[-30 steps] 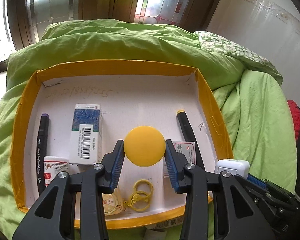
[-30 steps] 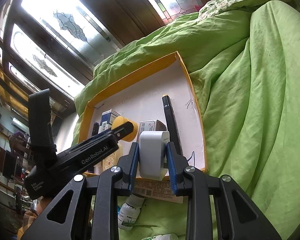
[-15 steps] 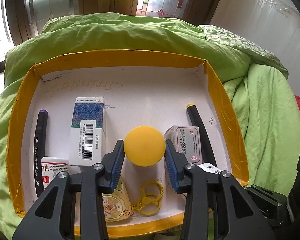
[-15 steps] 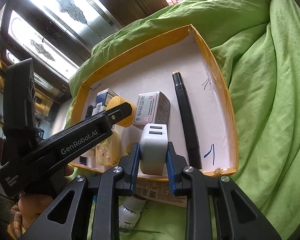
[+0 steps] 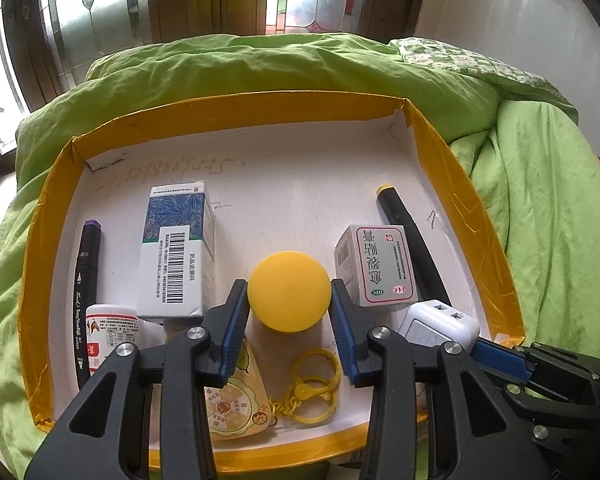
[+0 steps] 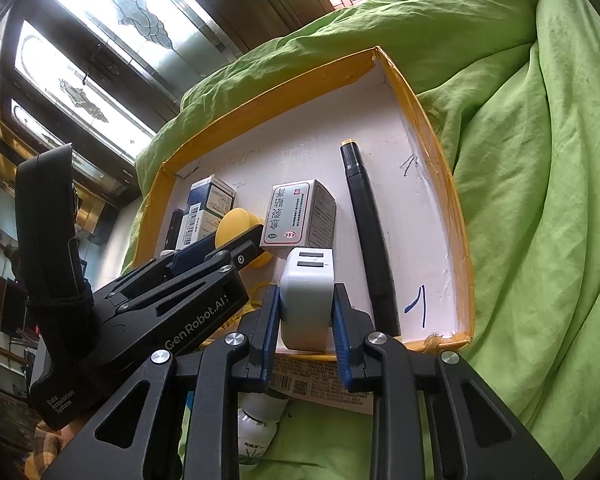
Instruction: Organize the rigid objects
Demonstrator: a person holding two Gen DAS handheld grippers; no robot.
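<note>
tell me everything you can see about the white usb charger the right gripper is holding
The white USB charger is a rounded block of glossy plastic, greyer on one flat side, with two dark slots side by side in the end that faces away from the gripper. The right gripper has its blue-padded jaws shut on its two sides. It sits at the near edge of the yellow-rimmed box, just short of the white medicine box.

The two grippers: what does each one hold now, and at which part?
The left gripper holds the yellow round lid by its opposite edges. The right gripper holds the white charger by its two side faces, sockets pointing forward.
</note>
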